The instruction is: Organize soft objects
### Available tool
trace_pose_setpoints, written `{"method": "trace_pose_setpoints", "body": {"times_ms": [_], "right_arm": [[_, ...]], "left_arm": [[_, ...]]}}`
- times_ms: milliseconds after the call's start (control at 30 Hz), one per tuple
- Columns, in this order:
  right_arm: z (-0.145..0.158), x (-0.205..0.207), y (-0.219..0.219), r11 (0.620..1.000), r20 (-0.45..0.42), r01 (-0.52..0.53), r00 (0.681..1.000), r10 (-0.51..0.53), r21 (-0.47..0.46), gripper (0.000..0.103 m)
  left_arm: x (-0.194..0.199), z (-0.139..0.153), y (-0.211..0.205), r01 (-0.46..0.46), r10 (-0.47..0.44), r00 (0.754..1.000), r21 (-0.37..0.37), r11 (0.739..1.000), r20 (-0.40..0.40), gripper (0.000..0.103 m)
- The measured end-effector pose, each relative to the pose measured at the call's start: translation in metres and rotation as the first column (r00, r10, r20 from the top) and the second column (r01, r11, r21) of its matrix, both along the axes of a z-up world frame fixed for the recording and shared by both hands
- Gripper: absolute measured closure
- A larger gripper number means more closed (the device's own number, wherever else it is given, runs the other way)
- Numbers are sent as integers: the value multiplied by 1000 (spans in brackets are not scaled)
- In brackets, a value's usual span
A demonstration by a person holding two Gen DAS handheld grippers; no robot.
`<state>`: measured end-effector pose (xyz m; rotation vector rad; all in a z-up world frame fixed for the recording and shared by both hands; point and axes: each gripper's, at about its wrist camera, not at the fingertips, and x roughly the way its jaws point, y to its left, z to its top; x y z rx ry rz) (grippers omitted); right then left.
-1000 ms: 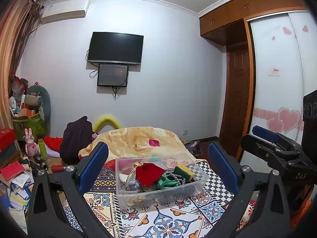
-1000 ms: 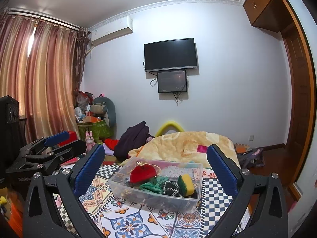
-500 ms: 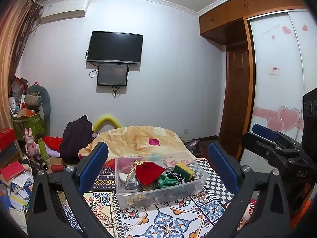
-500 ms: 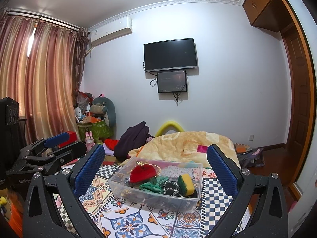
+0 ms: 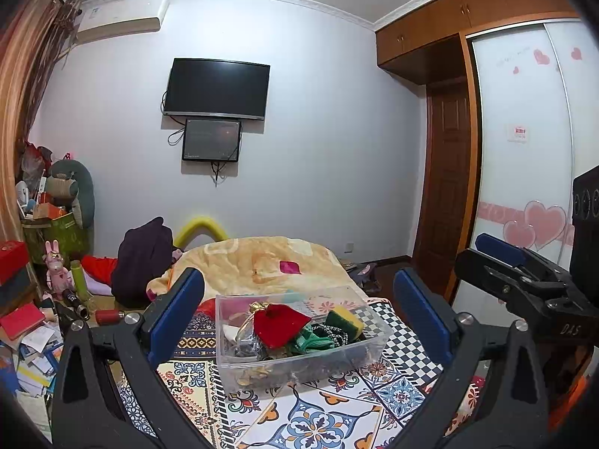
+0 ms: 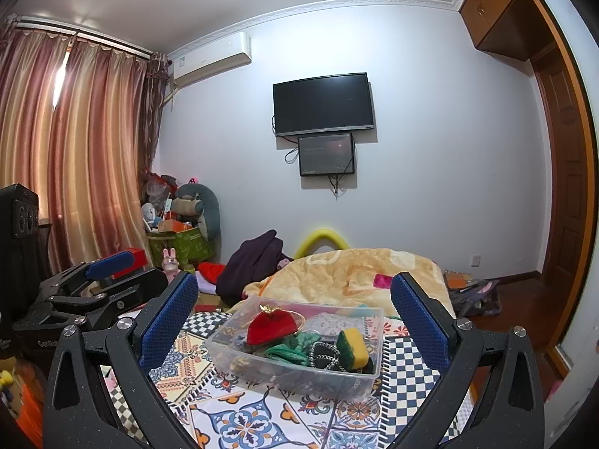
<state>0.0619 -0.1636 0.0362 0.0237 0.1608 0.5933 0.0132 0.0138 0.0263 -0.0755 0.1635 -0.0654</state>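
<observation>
both the left gripper (image 5: 299,318) and the right gripper (image 6: 294,318) hang wide open and empty before the clear box (image 6: 299,366) on the patterned mat (image 6: 239,419), so i think one should come down slowly over the red pouch (image 6: 271,329) only.

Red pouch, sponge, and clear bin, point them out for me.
Red pouch (image 6: 271,328), right wrist view, middle of its velvet body.
Sponge (image 6: 355,344), right wrist view, yellow side face.
Clear bin (image 6: 329,383), right wrist view, near wall.
</observation>
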Motion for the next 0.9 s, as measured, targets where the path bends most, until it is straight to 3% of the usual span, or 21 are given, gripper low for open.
{"method": "trace_pose_setpoints", "body": {"times_ms": [900], "right_arm": [[-1, 1, -3, 1000, -4, 9, 1000, -9, -6, 0]], "left_arm": [[-1, 1, 0, 20, -20, 1000, -8, 1000, -12, 0]]}}
